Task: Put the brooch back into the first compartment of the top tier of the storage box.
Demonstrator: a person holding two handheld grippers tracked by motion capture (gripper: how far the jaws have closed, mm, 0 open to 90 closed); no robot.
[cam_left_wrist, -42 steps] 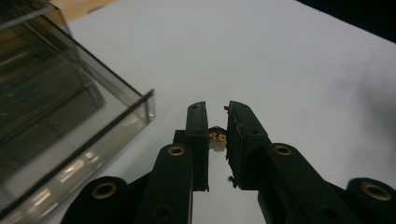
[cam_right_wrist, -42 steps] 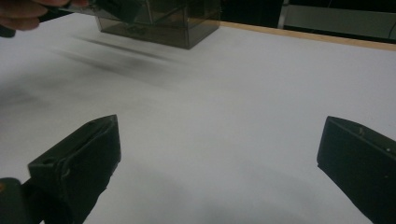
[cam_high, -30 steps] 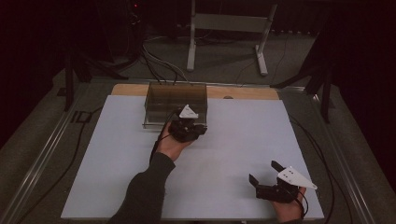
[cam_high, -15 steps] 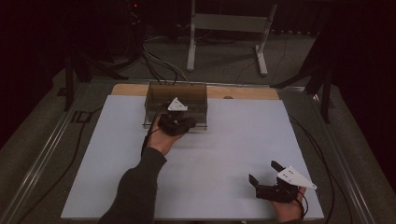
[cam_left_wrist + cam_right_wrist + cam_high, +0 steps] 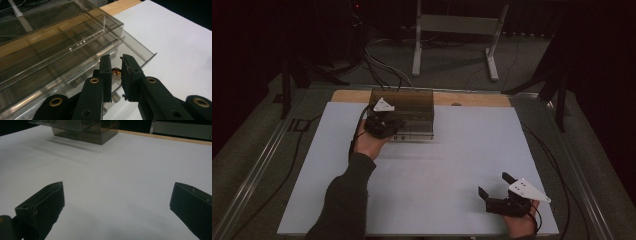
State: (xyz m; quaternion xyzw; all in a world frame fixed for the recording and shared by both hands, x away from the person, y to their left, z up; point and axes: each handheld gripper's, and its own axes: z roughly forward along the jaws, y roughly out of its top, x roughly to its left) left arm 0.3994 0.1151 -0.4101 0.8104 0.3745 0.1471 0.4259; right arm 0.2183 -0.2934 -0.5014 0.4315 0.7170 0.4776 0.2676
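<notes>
A smoky clear plastic box (image 5: pixel 412 107) stands at the back of the white table top, left of centre, with its low drawer (image 5: pixel 140 51) pulled out toward me. My left gripper (image 5: pixel 384 122) is at the box's front left corner. In the left gripper view its jaws (image 5: pixel 115 58) are almost together over the drawer, pinching a small gold-coloured thing (image 5: pixel 115 72). My right gripper (image 5: pixel 494 183) rests low near the front right of the table. Its jaws stand wide open (image 5: pixel 117 186) with nothing between them, and the box (image 5: pixel 82 130) is far ahead of it.
A white sheet (image 5: pixel 452 160) covers the table, with a wooden strip (image 5: pixel 472 99) bare along the back edge. A metal stand (image 5: pixel 452 30) and cables (image 5: pixel 382 65) lie on the floor behind. Each gripper trails a cable.
My left gripper has moved left and slightly away from me along the box's front, from its right part to its left corner. The right gripper has stayed where it was, still open.
</notes>
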